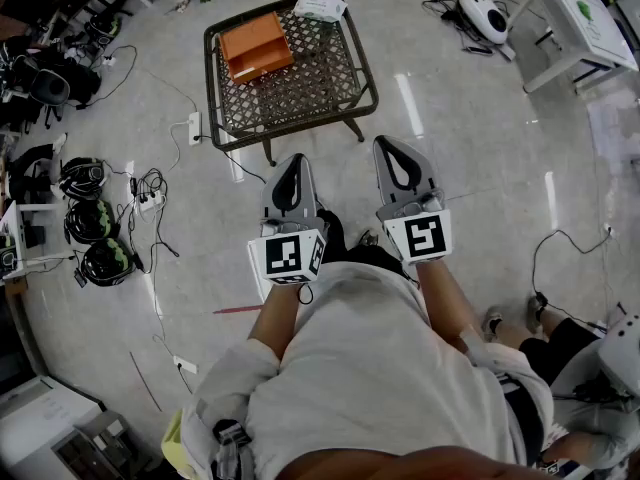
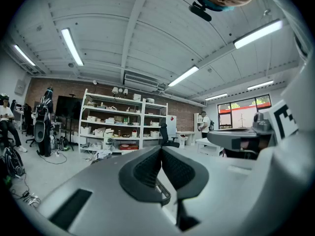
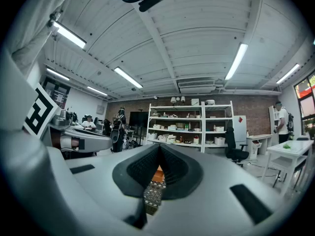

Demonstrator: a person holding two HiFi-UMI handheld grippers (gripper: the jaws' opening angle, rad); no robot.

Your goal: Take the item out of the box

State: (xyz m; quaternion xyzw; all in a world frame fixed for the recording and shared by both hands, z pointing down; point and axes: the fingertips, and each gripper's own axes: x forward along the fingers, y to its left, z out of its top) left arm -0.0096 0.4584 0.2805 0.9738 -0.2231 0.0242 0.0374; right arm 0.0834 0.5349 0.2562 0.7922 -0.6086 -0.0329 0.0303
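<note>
An orange box point(image 1: 256, 46) sits on a small mesh-topped table point(image 1: 300, 88) ahead of me, with a white packet point(image 1: 320, 8) at the table's far edge. Both grippers are held level in front of my body, well short of the table. My left gripper point(image 1: 293, 159) is shut, its tips meeting with nothing between them point(image 2: 161, 149). My right gripper point(image 1: 384, 141) is shut and empty too point(image 3: 160, 146). In the right gripper view, a sliver of the orange box point(image 3: 157, 173) and the table mesh point(image 3: 152, 195) shows below the closed tips.
Cables, a power strip point(image 1: 194, 126) and several helmets point(image 1: 90, 223) lie on the floor to the left. A white table point(image 1: 580, 18) and a white device point(image 1: 485, 13) stand at the back right. Another person point(image 1: 560, 358) sits low right. Shelving point(image 2: 123, 122) lines the far wall.
</note>
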